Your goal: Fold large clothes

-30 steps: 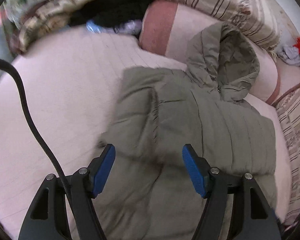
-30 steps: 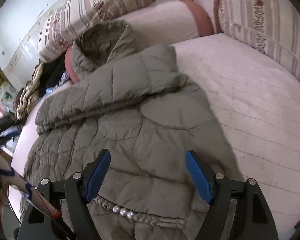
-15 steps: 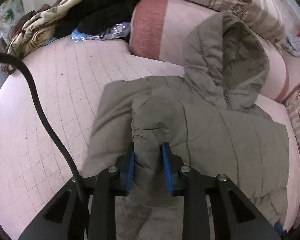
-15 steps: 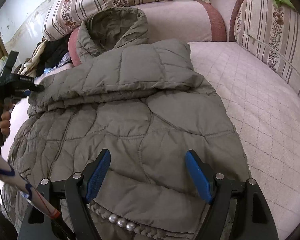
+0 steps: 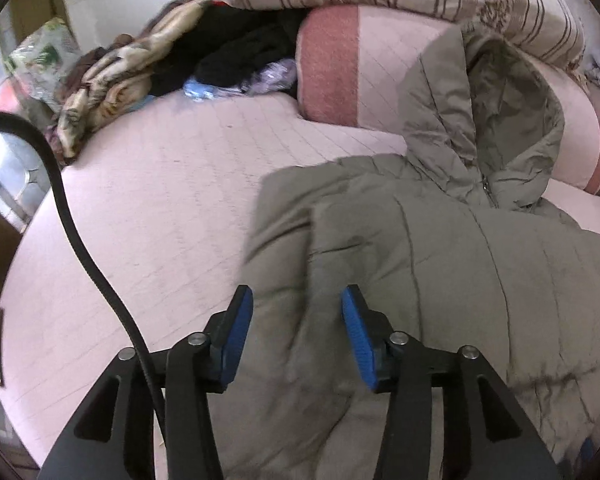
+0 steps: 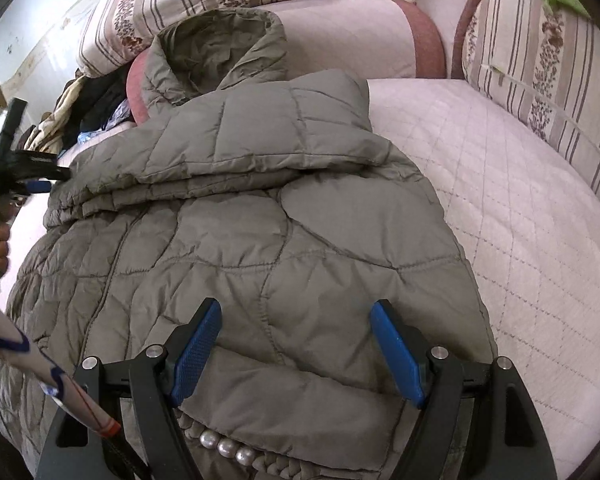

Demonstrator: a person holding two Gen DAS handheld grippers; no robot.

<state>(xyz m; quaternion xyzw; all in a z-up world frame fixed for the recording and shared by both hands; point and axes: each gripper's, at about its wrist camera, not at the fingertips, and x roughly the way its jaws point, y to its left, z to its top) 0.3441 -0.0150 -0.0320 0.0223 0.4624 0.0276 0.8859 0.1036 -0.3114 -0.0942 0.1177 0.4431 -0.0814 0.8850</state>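
Jacket (image 6: 260, 240) hem's pearl trim (image 6: 224, 446) shows only in right view.

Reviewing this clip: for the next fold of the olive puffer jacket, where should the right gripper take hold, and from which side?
Probably the hem edge of the jacket, nearest the right gripper, near the braided pearl trim. Come from the near side, pointing toward the hood. That edge lies flat and free on the sofa, thin enough for the open jaws, and lifting it folds the body toward the sleeve already laid across.
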